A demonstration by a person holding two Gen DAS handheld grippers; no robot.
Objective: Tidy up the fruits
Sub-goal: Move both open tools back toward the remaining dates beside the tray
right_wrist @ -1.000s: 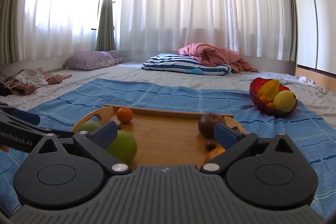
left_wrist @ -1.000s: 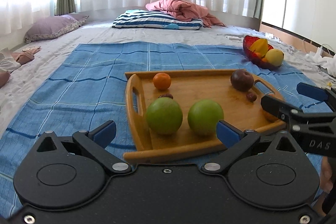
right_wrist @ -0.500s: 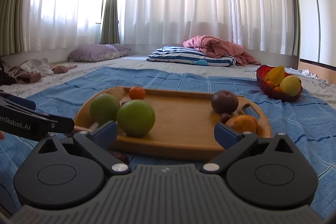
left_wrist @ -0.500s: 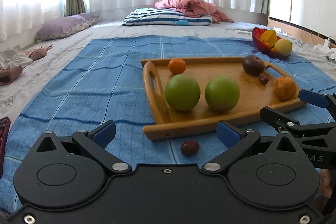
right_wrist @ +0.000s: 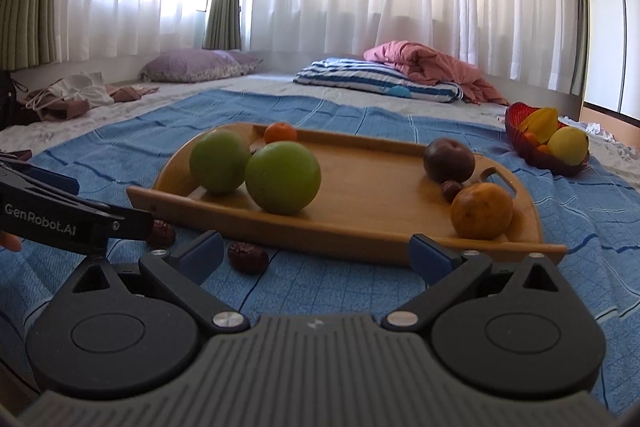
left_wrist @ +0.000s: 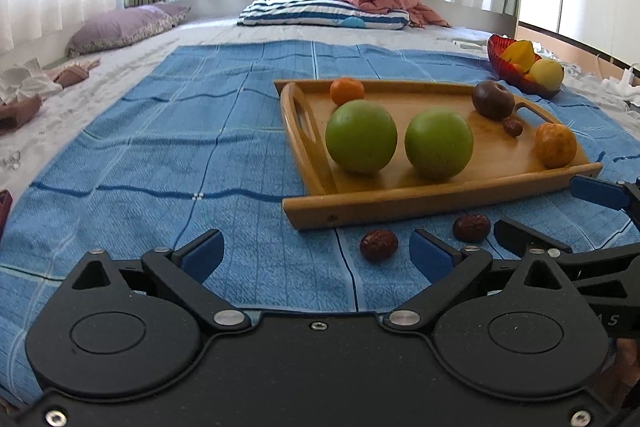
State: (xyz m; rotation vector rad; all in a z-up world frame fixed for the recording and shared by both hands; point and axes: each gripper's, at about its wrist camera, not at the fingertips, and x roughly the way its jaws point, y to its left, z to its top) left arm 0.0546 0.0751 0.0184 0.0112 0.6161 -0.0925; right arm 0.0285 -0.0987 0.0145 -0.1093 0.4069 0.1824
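At the far left of the left wrist view a dark red thing [left_wrist: 3,207] is cut off by the frame edge and cannot be identified. A blue checked blanket [left_wrist: 180,147] covers the bed. The left tool [left_wrist: 316,253] hangs low over it with its jaws wide apart, having just closed a little, and nothing lies between its blue pads [left_wrist: 202,254]; a red date [left_wrist: 378,245] rests on the blanket just ahead of the right pad, and a second date [left_wrist: 471,227] lies beside it, both just in front of the wooden tray [left_wrist: 400,203].

On the tray stand two smooth green apples [left_wrist: 361,136], side by side near the front left. A small orange [left_wrist: 347,91] sits behind them, partly hidden. Toward the right are a dark purple fruit [left_wrist: 493,99], a third date [left_wrist: 512,127] just beside it, and a rough-skinned orange fruit [left_wrist: 555,145] at the front right corner.

The right tool [right_wrist: 316,253] is also spread open and empty. In the left wrist view only its fingers show, cut off at the right edge. Beyond the tray a red bowl [left_wrist: 516,77] holds yellow fruit, hard to make out.
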